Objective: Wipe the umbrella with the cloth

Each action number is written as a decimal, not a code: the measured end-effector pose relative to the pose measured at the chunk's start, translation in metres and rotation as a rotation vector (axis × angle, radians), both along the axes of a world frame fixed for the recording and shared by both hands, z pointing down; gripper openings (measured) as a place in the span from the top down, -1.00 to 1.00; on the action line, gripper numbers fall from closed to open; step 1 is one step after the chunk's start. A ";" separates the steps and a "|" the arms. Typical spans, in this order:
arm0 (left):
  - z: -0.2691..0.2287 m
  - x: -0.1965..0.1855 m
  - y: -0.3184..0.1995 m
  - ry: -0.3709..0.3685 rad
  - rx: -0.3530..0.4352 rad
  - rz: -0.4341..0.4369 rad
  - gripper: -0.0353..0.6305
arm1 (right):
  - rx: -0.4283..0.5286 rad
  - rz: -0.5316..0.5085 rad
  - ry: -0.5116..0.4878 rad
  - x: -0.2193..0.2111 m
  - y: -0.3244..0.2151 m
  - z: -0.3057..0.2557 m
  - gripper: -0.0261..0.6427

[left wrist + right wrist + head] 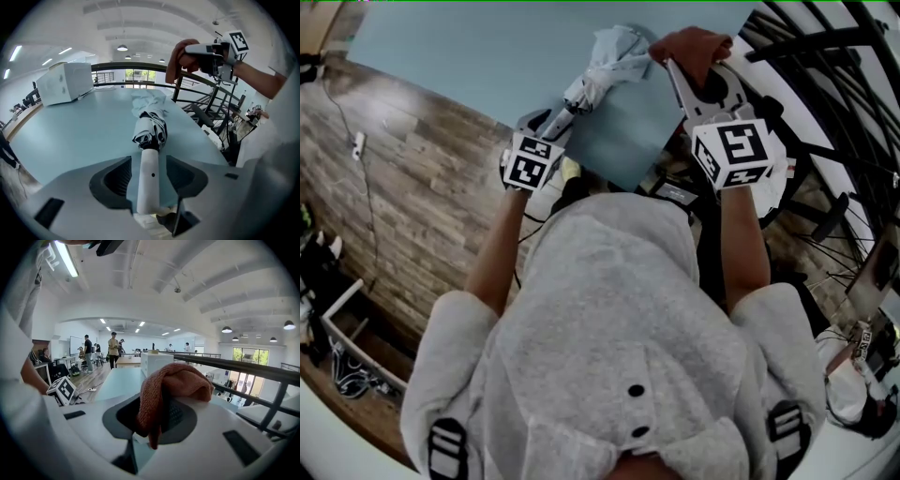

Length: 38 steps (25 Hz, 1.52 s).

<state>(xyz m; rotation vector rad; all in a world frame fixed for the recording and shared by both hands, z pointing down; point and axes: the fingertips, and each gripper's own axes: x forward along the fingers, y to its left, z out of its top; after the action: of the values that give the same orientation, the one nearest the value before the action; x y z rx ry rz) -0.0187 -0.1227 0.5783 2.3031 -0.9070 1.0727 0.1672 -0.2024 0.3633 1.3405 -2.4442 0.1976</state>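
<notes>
Umbrella (150, 133) on table (75, 131), canopy pointing away, left gripper (150, 169) jaws spread around handle, right gripper (159, 413) pinching cloth (176, 380)

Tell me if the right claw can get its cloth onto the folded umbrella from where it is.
Probably yes. The right claw, shut on the cloth, hangs close beside the folded umbrella with nothing between; the left claw sits back at the handle, jaws apart.

A white box (65, 83) sits at the tabletop's (70, 136) far end, a dark railing (140, 67) behind it; wood floor (412, 187) alongside.
</notes>
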 end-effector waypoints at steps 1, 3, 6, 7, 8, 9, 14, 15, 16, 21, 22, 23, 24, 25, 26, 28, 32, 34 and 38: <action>0.005 0.000 0.000 -0.011 -0.007 0.008 0.22 | -0.008 -0.003 0.012 0.001 -0.003 0.005 0.69; 0.015 0.000 0.000 -0.034 -0.015 0.025 0.22 | -0.023 -0.006 0.051 0.002 -0.006 0.017 0.69; 0.028 -0.002 0.001 -0.073 -0.036 0.051 0.22 | -0.051 -0.022 0.140 0.001 -0.009 0.042 0.69; 0.032 -0.003 0.001 -0.079 -0.047 0.057 0.22 | -0.063 -0.027 0.169 0.001 -0.010 0.052 0.69; 0.035 -0.003 0.002 -0.079 -0.058 0.059 0.22 | -0.078 -0.029 0.194 0.002 -0.011 0.062 0.69; 0.036 -0.003 0.002 -0.077 -0.063 0.058 0.22 | -0.096 -0.029 0.214 0.004 -0.012 0.073 0.69; 0.036 -0.006 0.000 -0.071 -0.056 0.046 0.35 | -0.211 -0.007 0.271 0.017 -0.013 0.126 0.69; 0.037 -0.006 -0.001 -0.072 -0.058 0.045 0.37 | -0.230 0.003 0.275 0.019 -0.013 0.135 0.69; 0.037 -0.006 -0.002 -0.071 -0.059 0.045 0.38 | -0.248 0.013 0.278 0.021 -0.014 0.143 0.69; 0.038 -0.008 -0.004 -0.059 -0.035 0.030 0.40 | -0.316 0.094 0.331 0.037 -0.020 0.169 0.69; 0.038 -0.007 -0.004 -0.059 -0.035 0.030 0.40 | -0.323 0.117 0.342 0.043 -0.019 0.170 0.69; 0.038 -0.007 -0.003 -0.059 -0.040 0.032 0.40 | -0.327 0.141 0.351 0.050 -0.018 0.171 0.69; 0.038 -0.007 -0.004 -0.059 -0.047 0.035 0.40 | -0.332 0.162 0.354 0.056 -0.018 0.170 0.69; 0.038 -0.007 -0.004 -0.061 -0.053 0.041 0.40 | -0.340 0.176 0.347 0.059 -0.018 0.170 0.69; 0.038 -0.007 -0.005 -0.066 -0.056 0.050 0.41 | -0.351 0.177 0.335 0.058 -0.016 0.172 0.69; 0.037 -0.008 -0.007 -0.079 -0.061 0.067 0.41 | -0.373 0.139 0.317 0.045 -0.011 0.178 0.69; 0.037 -0.009 -0.008 -0.094 -0.083 0.080 0.41 | -0.413 0.030 0.291 0.006 -0.001 0.198 0.69; 0.037 -0.007 -0.008 -0.096 -0.089 0.085 0.41 | -0.427 0.002 0.285 -0.007 0.002 0.204 0.69; 0.036 -0.007 -0.007 -0.105 -0.088 0.089 0.41 | -0.452 -0.036 0.283 -0.023 0.011 0.211 0.69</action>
<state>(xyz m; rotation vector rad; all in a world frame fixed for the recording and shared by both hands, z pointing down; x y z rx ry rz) -0.0252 -0.1297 0.6141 2.2506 -0.7853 1.2565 0.1441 -0.1917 0.5742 1.0445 -2.0283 0.4832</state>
